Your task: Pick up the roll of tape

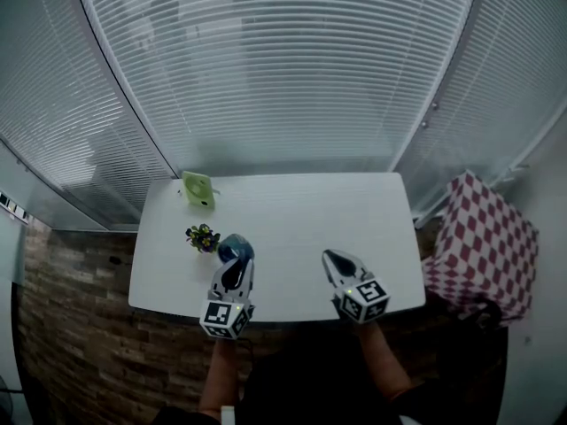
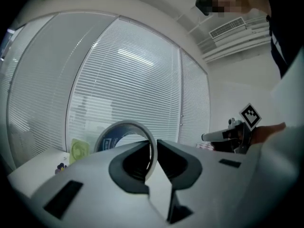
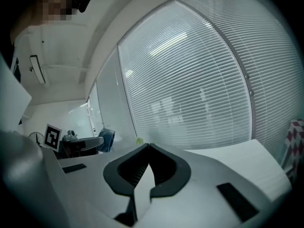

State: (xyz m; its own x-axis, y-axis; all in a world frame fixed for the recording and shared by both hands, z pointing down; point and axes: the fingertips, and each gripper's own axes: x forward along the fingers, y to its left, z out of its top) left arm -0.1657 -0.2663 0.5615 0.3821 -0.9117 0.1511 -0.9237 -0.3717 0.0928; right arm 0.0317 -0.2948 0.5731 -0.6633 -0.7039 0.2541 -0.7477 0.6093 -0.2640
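Note:
The roll of tape (image 2: 124,136) is a pale ring with a blue core, held upright. My left gripper (image 2: 153,151) is shut on its rim, and the roll is lifted off the white table (image 1: 292,220). In the head view the roll of tape (image 1: 236,250) shows as a blue ring at the tip of the left gripper (image 1: 237,264), above the table's front left part. My right gripper (image 1: 337,262) hovers over the front right of the table; its jaws (image 3: 146,148) are shut with nothing between them. From the right gripper view the roll of tape (image 3: 107,139) appears at the far left.
A light green small fan (image 1: 198,189) stands at the table's back left corner. A little bunch of purple and yellow flowers (image 1: 202,236) sits just left of the tape. A red-and-white checked seat (image 1: 483,237) stands right of the table. Window blinds close off the far side.

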